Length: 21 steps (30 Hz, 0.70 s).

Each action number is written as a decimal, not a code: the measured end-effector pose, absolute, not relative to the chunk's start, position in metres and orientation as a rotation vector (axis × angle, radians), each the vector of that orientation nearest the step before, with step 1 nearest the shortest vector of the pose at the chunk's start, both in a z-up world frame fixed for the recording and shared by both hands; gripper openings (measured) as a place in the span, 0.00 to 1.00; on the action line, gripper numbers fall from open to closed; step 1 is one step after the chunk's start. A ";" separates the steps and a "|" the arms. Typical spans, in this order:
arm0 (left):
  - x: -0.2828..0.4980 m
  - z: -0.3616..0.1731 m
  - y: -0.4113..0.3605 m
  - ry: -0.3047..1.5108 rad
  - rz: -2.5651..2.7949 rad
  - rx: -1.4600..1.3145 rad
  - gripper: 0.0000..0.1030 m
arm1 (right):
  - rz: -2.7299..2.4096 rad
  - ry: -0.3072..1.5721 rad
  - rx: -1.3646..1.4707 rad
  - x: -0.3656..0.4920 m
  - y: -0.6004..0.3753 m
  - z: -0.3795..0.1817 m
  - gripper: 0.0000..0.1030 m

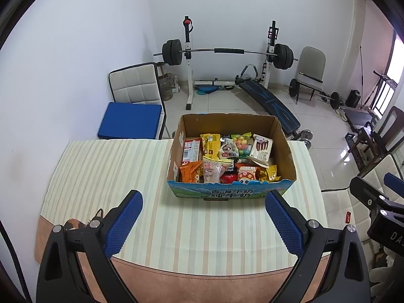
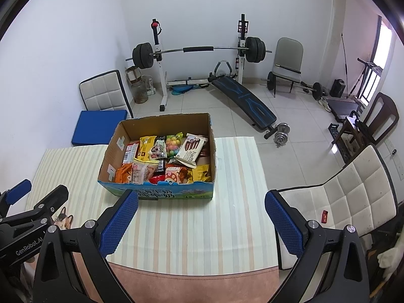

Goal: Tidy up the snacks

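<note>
Your left gripper is spread wide with nothing between its blue pads, hovering over the striped cloth near the table's front edge. The box sits straight ahead at 12 o'clock from it, apart from the fingertips, with its printed front wall facing you. Your right gripper is likewise wide open and empty; from it the box lies at about 11 o'clock, its front wall just past the left fingertip in that view, though you cannot tell whether they touch. Inside the box the snacks lie in a loose heap: a white biscuit pack tilted at the right rear, a bag of coloured balls beside it, a yellow packet at the rear left, an orange bag at the front left, and a mushroom-print pack at the front. The two grippers hang side by side, each visible at the edge of the other's view. A white chair stands at 3 o'clock of the table.
</note>
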<state>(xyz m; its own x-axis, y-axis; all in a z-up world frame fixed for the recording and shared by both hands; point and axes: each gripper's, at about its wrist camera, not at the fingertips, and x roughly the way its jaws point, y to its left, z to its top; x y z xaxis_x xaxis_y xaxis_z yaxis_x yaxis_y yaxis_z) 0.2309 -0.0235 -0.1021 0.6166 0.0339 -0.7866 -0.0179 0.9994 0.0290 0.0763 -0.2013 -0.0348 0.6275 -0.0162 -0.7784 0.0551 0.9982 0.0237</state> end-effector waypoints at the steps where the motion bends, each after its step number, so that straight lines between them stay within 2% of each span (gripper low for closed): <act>1: 0.231 -0.102 -0.024 0.905 0.030 0.018 0.97 | -0.041 0.892 0.045 0.076 -0.201 -0.035 0.99; 21: 0.229 -0.096 -0.025 0.894 0.028 0.016 0.97 | -0.046 0.887 0.046 0.072 -0.198 -0.034 0.99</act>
